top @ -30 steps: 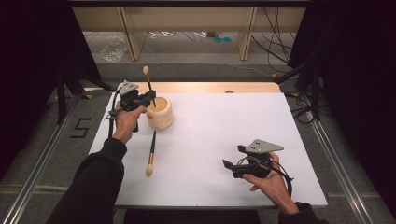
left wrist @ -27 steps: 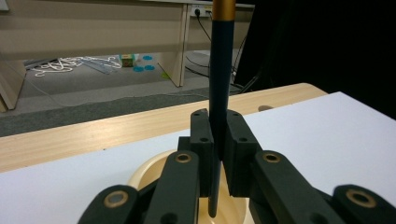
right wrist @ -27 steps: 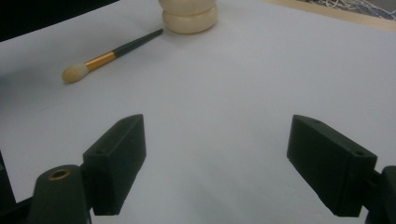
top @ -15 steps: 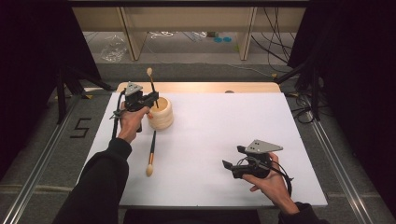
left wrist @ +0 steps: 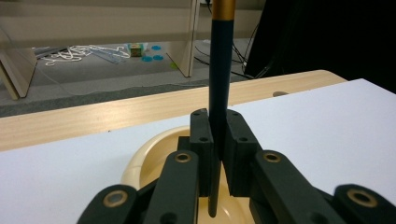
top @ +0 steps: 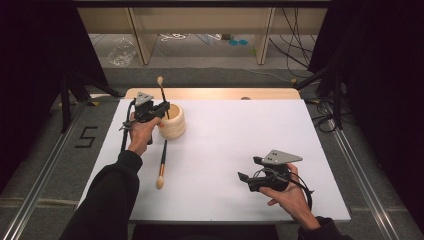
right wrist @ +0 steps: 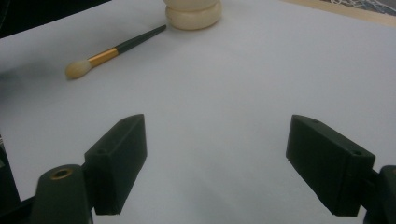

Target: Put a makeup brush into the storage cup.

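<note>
My left gripper [top: 161,111] is shut on the dark handle of a makeup brush [top: 163,96], held upright with its bristle end up and its lower end inside the cream wooden cup [top: 173,123]. In the left gripper view the handle [left wrist: 219,79] stands pinched between the two pads, above the cup's rim [left wrist: 140,156]. A second brush [top: 162,162] lies flat on the white board just in front of the cup, bristles toward me. My right gripper [top: 246,180] rests near the front right of the board, open and holding nothing; its view shows the lying brush [right wrist: 112,51] and the cup [right wrist: 192,13] far off.
The white board [top: 235,130] covers a wooden table whose far edge [top: 215,93] shows behind it. Cables and small items lie on the floor beyond. Black stands and drapes flank both sides.
My left gripper has shifted slightly right with the brush, bringing its lower end over and into the cup. The right gripper has stayed still.
</note>
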A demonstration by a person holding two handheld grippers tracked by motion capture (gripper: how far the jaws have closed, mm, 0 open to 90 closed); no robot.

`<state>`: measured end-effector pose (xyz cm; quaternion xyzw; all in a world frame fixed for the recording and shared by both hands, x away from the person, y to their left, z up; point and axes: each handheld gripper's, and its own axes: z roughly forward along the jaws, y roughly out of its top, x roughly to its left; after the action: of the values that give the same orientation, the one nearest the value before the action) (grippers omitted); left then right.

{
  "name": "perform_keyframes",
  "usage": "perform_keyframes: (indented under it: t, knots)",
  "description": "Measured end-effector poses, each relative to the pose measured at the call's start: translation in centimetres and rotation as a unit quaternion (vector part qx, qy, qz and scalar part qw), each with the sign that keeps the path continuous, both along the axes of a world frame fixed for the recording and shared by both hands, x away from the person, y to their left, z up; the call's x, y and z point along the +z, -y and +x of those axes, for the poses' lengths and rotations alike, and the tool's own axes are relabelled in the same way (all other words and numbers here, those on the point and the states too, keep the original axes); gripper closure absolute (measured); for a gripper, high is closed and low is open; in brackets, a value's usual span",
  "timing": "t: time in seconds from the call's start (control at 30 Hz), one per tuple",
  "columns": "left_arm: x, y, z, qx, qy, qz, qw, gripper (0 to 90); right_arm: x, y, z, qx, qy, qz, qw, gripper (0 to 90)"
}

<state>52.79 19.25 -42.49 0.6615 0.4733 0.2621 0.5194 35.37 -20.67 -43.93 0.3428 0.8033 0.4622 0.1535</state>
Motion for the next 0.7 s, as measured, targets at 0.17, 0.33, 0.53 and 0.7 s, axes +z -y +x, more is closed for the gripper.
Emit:
perform_keyframes:
  t: [0.17,0.33,0.53,0.7]
  knots:
    - [-0.3,0.0,0.0,-0.005,-0.002,0.004,1.0000,82.1,-0.1,-0.2,0.0,0.003,-0.001,0.001,1.0000,21.1]
    - [-0.3,0.1,0.0,0.001,-0.002,0.016,0.9999,61.6,-0.1,-0.2,-0.1,0.006,-0.007,0.003,1.0000,20.9]
    - [0.2,0.2,-0.5,0.002,-0.006,0.024,0.9997,38.8,-0.1,-0.2,0.0,0.010,-0.003,-0.003,0.9999,20.8]
    - [0.7,0.3,-1.3,-0.010,-0.016,0.048,0.9987,28.5,-0.2,-0.2,0.1,0.011,-0.004,-0.003,0.9999,20.8]
